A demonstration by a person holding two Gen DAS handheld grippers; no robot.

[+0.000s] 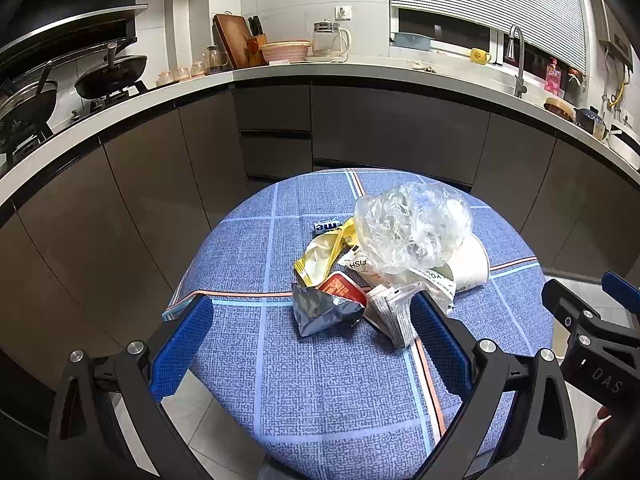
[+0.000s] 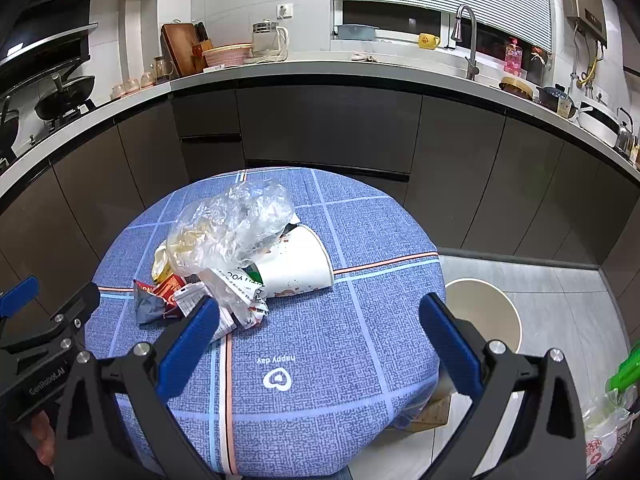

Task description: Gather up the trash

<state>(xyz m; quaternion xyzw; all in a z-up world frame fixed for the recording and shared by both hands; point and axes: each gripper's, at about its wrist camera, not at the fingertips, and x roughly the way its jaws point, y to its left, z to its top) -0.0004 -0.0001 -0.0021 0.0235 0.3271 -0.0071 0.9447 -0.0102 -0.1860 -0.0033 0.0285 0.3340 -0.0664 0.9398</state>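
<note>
A heap of trash lies on a round table under a blue checked cloth (image 1: 320, 380). On top of it is a crumpled clear plastic bag (image 1: 412, 226) (image 2: 232, 232), resting against a tipped white paper cup (image 1: 474, 264) (image 2: 296, 266). Around them lie a yellow wrapper (image 1: 324, 254), a red and silver wrapper (image 1: 328, 306) (image 2: 154, 300) and a white printed wrapper (image 1: 392, 314) (image 2: 240, 300). My left gripper (image 1: 312, 296) is open just short of the heap's near side. My right gripper (image 2: 319, 298) is open over bare cloth, right of the heap. Neither holds anything.
A round beige bin (image 2: 480, 312) stands on the tiled floor, right of the table. A cardboard box (image 2: 432, 412) sits under the table edge. A plastic bag (image 2: 604, 420) and a green object (image 2: 624, 372) are at the far right. Dark cabinets and a counter curve behind.
</note>
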